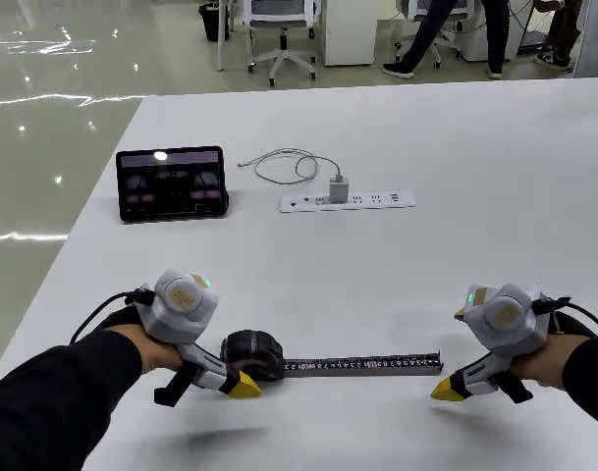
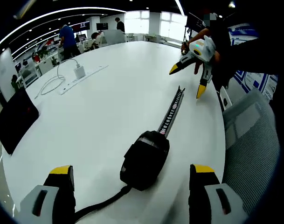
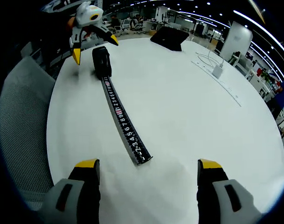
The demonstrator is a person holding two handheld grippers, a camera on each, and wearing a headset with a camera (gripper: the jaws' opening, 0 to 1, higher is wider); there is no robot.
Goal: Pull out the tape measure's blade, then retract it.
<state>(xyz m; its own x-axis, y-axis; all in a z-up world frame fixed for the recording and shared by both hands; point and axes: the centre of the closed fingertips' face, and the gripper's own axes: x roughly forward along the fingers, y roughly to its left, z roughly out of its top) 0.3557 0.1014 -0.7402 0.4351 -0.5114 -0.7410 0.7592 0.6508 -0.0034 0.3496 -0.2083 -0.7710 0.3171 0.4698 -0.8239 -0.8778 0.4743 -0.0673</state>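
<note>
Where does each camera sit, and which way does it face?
Head view: on the head, looking forward and down at the table; both sleeves show.
Left gripper view: on the left gripper, looking along the tape measure toward the right gripper; own jaws below.
Right gripper view: on the right gripper, facing back along the blade toward the left gripper; own jaws below.
Shared: the tape measure, from opposite ends.

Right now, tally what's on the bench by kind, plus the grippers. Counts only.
Tape measure: 1
Tablet: 1
Power strip: 1
Charger with cable: 1
Grippers: 2 (left gripper, right gripper)
Total: 6
</note>
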